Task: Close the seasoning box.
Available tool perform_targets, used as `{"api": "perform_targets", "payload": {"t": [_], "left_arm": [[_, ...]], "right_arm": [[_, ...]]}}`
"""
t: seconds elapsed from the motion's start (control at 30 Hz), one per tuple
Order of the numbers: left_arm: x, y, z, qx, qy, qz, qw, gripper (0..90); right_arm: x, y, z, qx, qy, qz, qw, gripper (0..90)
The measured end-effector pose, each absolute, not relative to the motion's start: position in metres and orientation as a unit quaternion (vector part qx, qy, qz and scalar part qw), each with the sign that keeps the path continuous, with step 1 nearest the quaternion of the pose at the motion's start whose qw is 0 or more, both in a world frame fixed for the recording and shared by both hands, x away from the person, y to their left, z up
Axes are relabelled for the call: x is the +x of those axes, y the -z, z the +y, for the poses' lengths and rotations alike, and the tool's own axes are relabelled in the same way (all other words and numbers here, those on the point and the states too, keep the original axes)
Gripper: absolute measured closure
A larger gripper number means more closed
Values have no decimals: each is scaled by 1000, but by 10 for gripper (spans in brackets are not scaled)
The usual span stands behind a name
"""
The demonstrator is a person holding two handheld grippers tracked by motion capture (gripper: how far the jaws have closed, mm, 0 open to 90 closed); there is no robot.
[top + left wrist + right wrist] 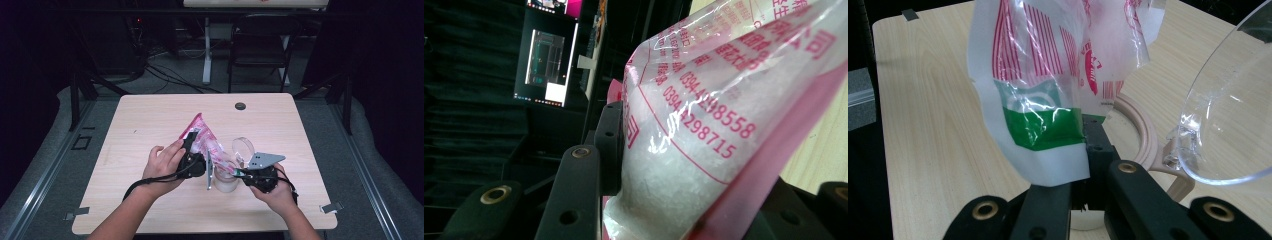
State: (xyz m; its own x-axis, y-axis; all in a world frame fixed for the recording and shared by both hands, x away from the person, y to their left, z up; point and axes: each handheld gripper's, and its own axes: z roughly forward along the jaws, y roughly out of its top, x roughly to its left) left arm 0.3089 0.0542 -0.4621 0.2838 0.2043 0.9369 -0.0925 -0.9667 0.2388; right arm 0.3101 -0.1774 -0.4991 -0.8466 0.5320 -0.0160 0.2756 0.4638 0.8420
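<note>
pale wood worktop (150, 125) in a dark room, folding chair (260, 45) behind. left gripper (192, 162) jaws clamp the pink bag (200, 132) above a jar (225, 180); right gripper (250, 175) jaws pinch the bag's corner.

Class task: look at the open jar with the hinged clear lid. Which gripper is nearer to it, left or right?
Right. The right gripper sits beside the jar, pinching the bag's corner. The left gripper clamps the bag farther off.
</note>
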Motion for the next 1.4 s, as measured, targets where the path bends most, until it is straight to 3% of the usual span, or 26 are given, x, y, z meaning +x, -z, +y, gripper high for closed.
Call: {"api": "perform_targets", "payload": {"t": [1.4], "left_arm": [[308,462,54,791,-597,36,126,661]], "right_arm": [[311,501,-177,238,-452,848,144,900]]}}
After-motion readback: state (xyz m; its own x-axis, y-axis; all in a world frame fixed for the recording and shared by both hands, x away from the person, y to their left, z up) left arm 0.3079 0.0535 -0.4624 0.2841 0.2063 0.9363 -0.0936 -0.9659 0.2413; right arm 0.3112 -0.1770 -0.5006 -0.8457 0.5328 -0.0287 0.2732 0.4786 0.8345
